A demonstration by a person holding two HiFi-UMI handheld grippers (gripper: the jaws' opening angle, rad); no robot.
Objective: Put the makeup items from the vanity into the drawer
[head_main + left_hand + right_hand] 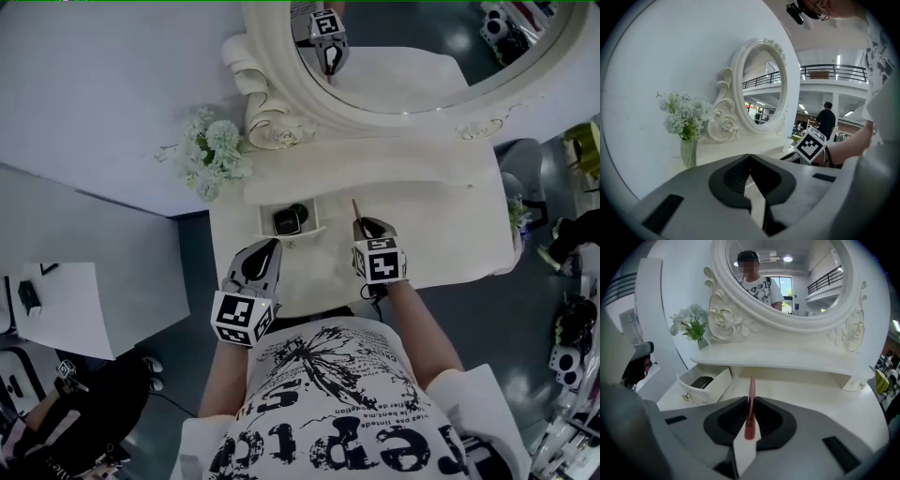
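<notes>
A slim pink makeup pencil (751,405) stands upright between the jaws of my right gripper (751,398), which is shut on it. In the head view the right gripper (364,226) hovers over the white vanity top (441,234), with the pencil (357,212) sticking out ahead of it. To its left is the small open drawer (267,221), with a dark compact (289,219) inside; the right gripper view also shows the drawer (715,385) and the compact (701,381). My left gripper (273,247) sits just below the drawer, its jaws closed together and empty (750,157).
An oval mirror (412,56) in a carved white frame stands at the back of the vanity. A vase of white flowers (211,150) is at the back left. A raised shelf (787,361) runs under the mirror. The person's torso is close to the front edge.
</notes>
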